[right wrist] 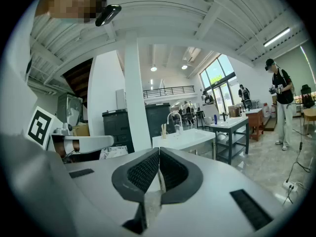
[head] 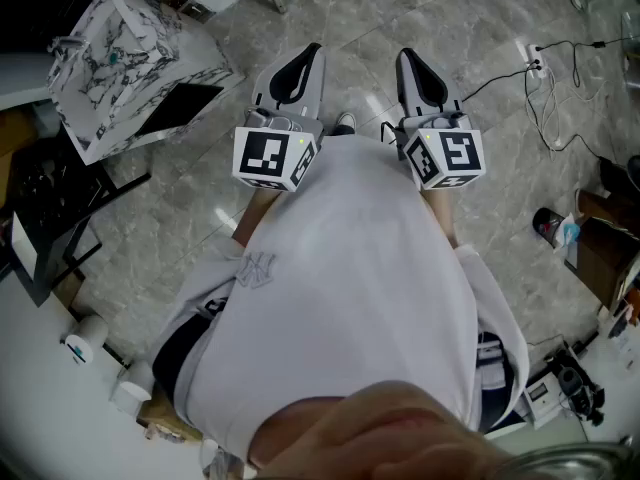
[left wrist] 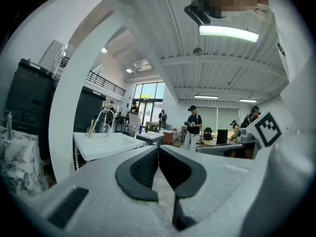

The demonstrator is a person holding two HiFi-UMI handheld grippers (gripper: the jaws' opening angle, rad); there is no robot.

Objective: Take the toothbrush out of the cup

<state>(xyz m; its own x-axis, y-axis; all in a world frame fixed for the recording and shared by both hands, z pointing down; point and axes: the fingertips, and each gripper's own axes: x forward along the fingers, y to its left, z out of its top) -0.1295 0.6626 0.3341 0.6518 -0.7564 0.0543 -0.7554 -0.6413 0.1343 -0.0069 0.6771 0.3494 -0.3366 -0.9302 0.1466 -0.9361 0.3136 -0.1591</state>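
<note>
The room is a wide, bright hall with a pale marble floor [head: 200, 218]. The person [head: 350, 268] stands on open floor in the middle of it, well apart from any furniture. A white table [right wrist: 190, 141] with a curved tap [right wrist: 173, 118] stands far across the room, ahead of both grippers. It is the only place in view where the task's things seem to be.

The left gripper [left wrist: 158, 152] and the right gripper [right wrist: 159, 154] are held side by side, close in front of the person's body and pointing roughly level. Each has its jaws pressed together with nothing between them, so neither carries anything.

A small cup [right wrist: 163, 133] stands on the far table near the tap, with slim pale sticks rising out of it. One of them is probably the toothbrush [right wrist: 163, 126], though it is too small to be sure. From the left gripper view the same cluster shows far off to the left, equally tiny.

The task appears not to have started. The toothbrush sits in the cup, untouched, and both grippers are far from it. Everything is left to do:
- walk to the table
- open one gripper
- close it on the toothbrush handle above the cup's rim
- lift it straight out, perhaps steadying the cup with the other gripper
</note>
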